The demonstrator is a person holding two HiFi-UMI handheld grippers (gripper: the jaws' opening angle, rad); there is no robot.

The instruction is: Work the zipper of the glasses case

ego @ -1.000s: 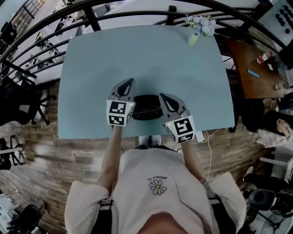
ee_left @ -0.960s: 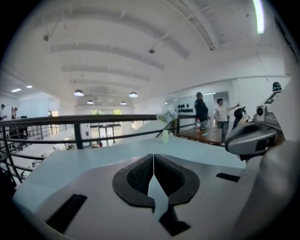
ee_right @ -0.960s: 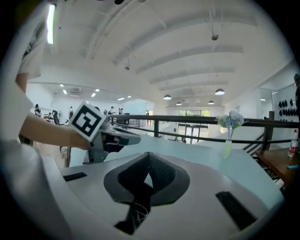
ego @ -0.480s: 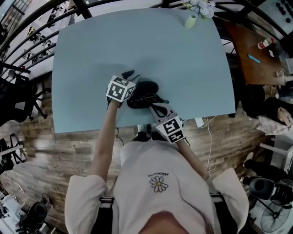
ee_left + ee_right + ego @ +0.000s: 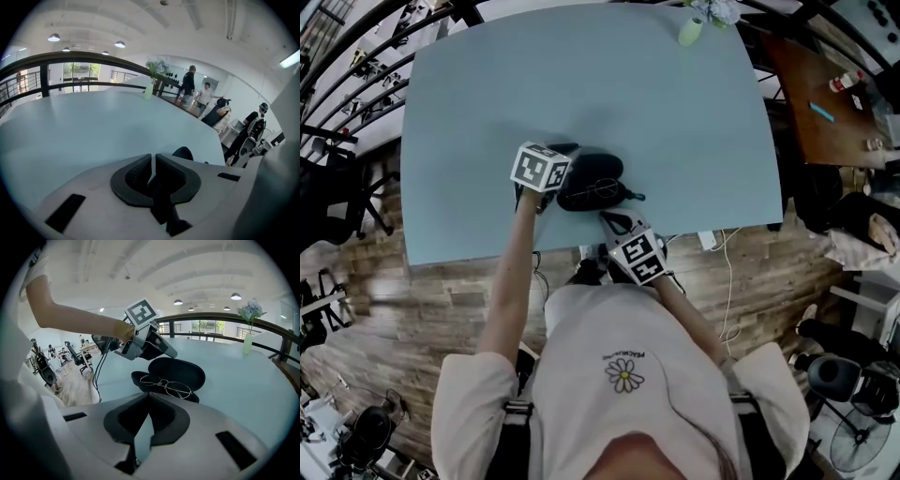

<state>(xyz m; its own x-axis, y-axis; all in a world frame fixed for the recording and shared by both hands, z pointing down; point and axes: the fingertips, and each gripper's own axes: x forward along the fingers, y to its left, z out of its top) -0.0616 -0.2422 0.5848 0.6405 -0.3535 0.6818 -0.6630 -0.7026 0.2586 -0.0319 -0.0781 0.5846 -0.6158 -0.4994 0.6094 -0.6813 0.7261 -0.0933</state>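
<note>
While the case lies open on the tabletop, close to the near edge and about midway along it, the glasses rest in its lower half and the lid stands tipped back toward the far edge. The left gripper is at the case's left end; its fingers are pressed together, with only a thin slit between them and nothing visible in it. Whether they touch the case cannot be told. The right gripper sits at the near edge and points at the case, apart from it. Its fingers meet at the tips with nothing between them. A vase stands at the far right corner.
</note>
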